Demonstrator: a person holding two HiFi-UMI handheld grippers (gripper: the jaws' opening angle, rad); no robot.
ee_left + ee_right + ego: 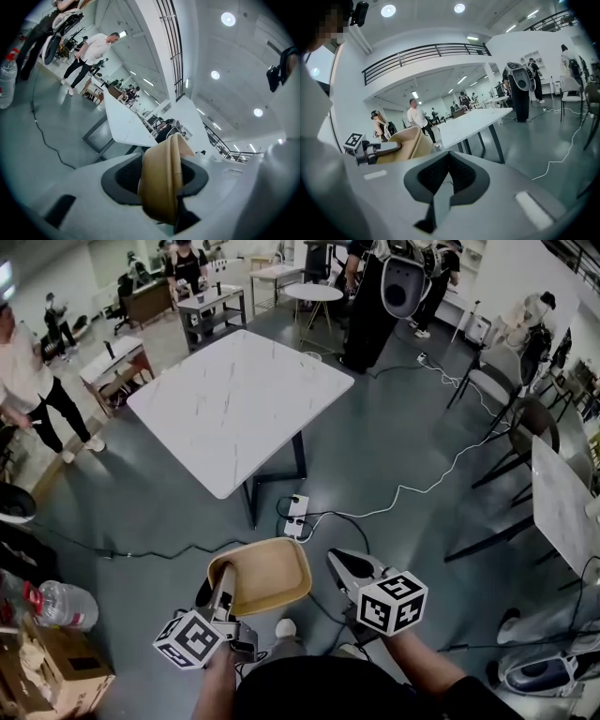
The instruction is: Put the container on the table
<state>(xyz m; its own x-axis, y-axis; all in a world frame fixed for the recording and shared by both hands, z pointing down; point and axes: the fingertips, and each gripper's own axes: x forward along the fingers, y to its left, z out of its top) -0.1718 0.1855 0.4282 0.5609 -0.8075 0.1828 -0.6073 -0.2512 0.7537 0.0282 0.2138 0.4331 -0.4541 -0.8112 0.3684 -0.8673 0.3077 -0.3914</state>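
Observation:
A tan, rounded-square container (267,577) hangs over the grey floor, short of the white marble table (244,399). My left gripper (220,592) is shut on the container's left rim. In the left gripper view the rim (164,183) stands edge-on between the dark pads, with the table (122,124) beyond. My right gripper (349,568) floats just right of the container, apart from it, jaws together and empty. The right gripper view shows its own closed tips (449,157), the container (405,143) to the left and the table (473,119) ahead.
A power strip (298,517) with a white cable lies on the floor by the table's leg. A water bottle (61,604) and a cardboard box (52,667) sit at the lower left. Chairs (525,423) and another table (562,502) stand at right; people stand beyond.

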